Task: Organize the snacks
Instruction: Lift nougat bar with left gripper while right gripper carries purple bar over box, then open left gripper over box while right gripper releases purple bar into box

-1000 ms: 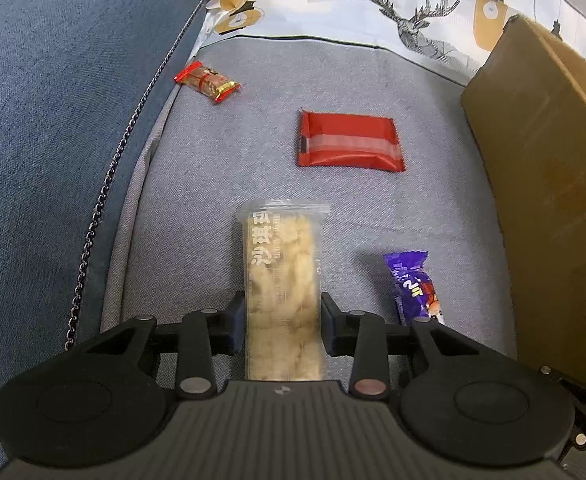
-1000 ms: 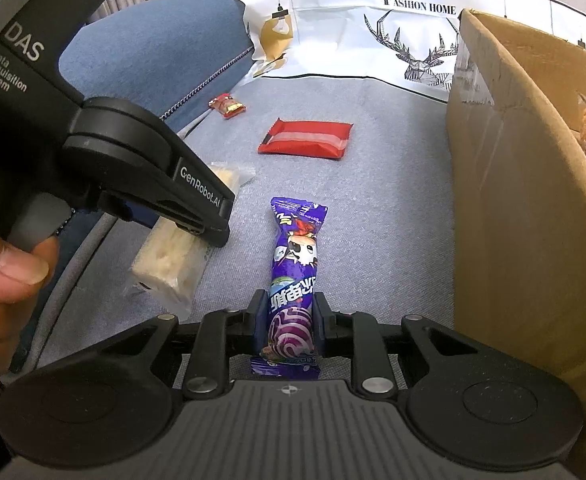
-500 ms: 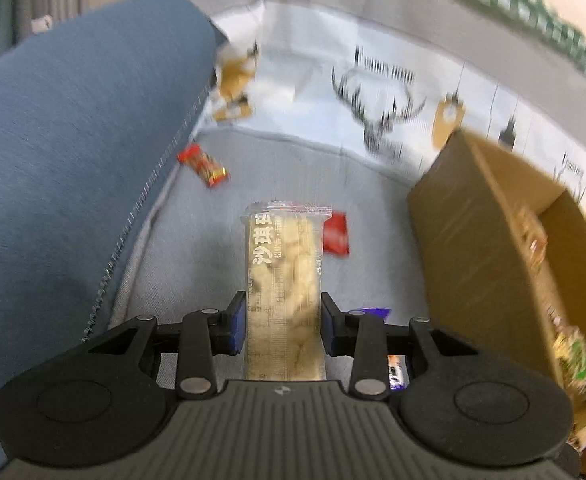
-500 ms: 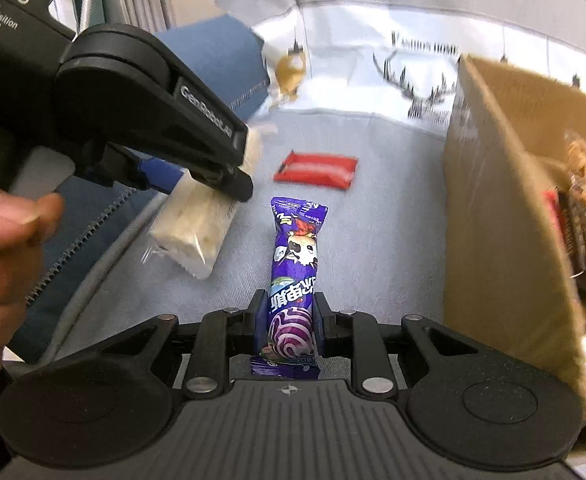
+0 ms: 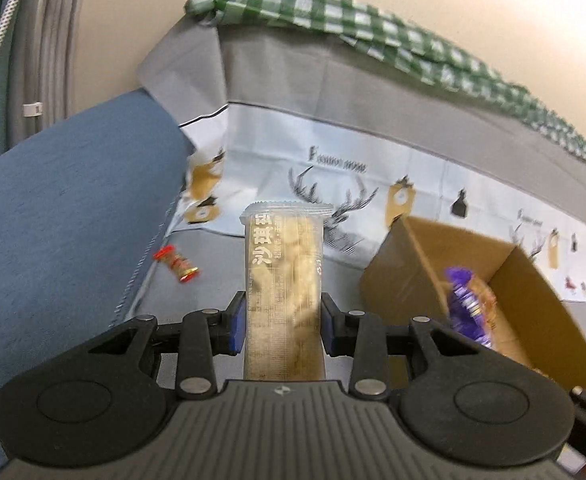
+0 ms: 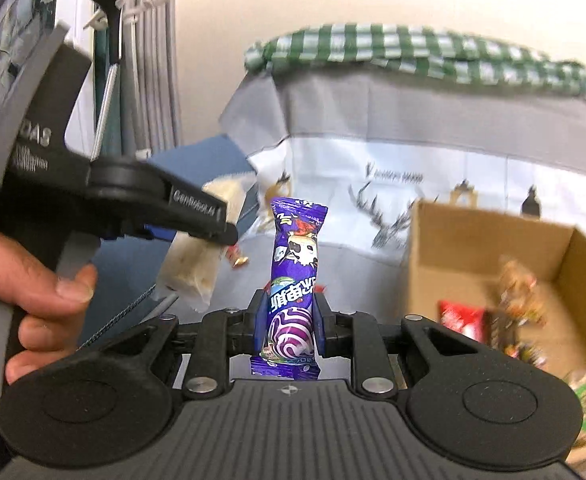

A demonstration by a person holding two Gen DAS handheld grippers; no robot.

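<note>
Grey sofa cushion [image 5: 213, 256] runs back to a deer-print cloth [image 5: 373, 168] with a green checked cloth [image 5: 333, 4] along its top, and both views now show far more wall and backrest than a second ago, when they looked down at the seat. Both snacks have come up off the cushion since then. Left hand-held gripper [image 5: 283, 320] is clenched on the pale crispy bar [image 5: 283, 264], which sticks out forward between its jaws; in the right view the same bar [image 6: 209, 240] hangs in the air beside the blue armrest [image 6: 213, 152]. Right hand-held gripper [image 6: 289, 320] grips the purple candy pack [image 6: 293, 272], upright between its jaws. From the left view that purple pack [image 5: 465, 304] shows blurred, over the open cardboard box [image 5: 533, 280]. A small red candy [image 5: 176, 264] lies on the seat near the armrest seam, well apart from the box. Open cushion lies between the box and the armrest. Inside the box [image 6: 493, 240] lie a red packet [image 6: 461, 316] and several other wrapped snacks, too blurred to name
</note>
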